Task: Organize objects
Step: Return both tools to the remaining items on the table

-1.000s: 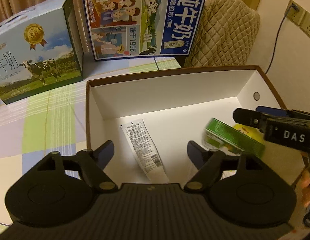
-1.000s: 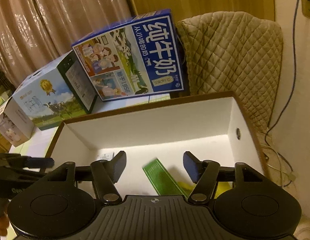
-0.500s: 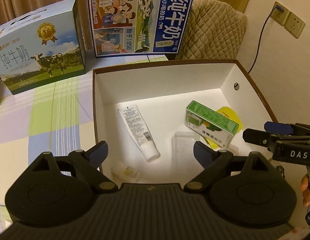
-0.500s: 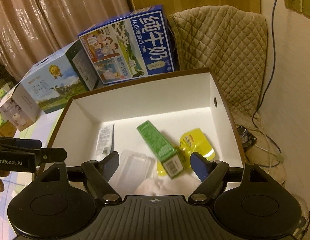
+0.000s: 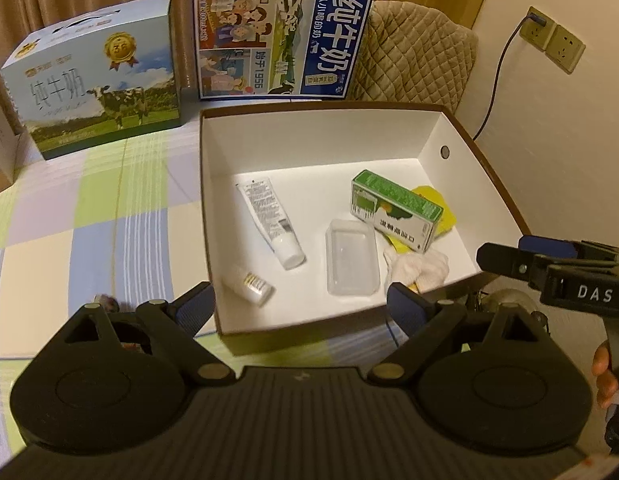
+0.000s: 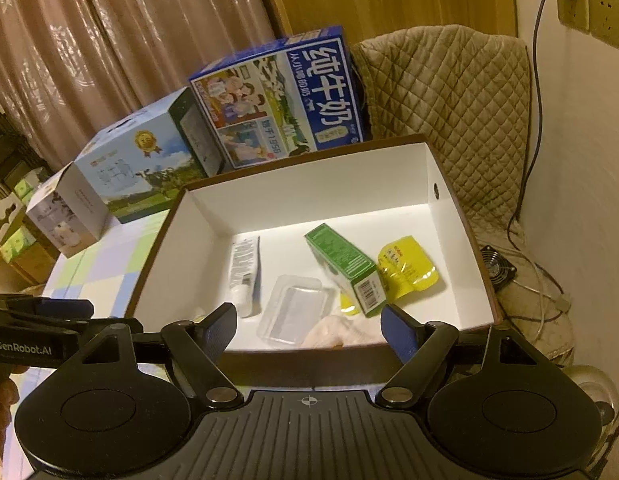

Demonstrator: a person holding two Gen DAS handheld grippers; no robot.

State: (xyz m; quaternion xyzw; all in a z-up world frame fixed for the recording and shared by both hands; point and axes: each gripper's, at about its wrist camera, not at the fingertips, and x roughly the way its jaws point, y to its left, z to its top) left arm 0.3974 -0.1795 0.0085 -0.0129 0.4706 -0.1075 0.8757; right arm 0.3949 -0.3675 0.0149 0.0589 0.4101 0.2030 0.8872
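An open box (image 5: 309, 140), brown outside and white inside, sits on the checked tablecloth. Inside lie a white tube (image 5: 269, 216), a green carton (image 5: 397, 208) over a yellow pouch (image 5: 437, 204), a clear plastic tray (image 5: 351, 256), a white cloth (image 5: 417, 266) and a small white bottle (image 5: 249, 282). My left gripper (image 5: 299, 308) hangs open and empty above the box's near wall. My right gripper (image 6: 309, 322) is likewise open and empty before the box (image 6: 309, 184), with the carton (image 6: 343, 264), pouch (image 6: 405, 264), tube (image 6: 243, 268) and tray (image 6: 293, 310) beyond it.
Two large milk cartons (image 5: 101, 80) (image 5: 281, 36) stand behind the box. A quilted chair back (image 5: 413, 64) and wall sockets (image 5: 553, 38) with a cable are at the right. The tablecloth (image 5: 89, 220) stretches left. A small fan (image 6: 497, 266) lies on the floor.
Both grippers have drawn back and up out of the box, and their jaws stand wider. The green carton, blurred between the right fingers before, now rests on the box floor.
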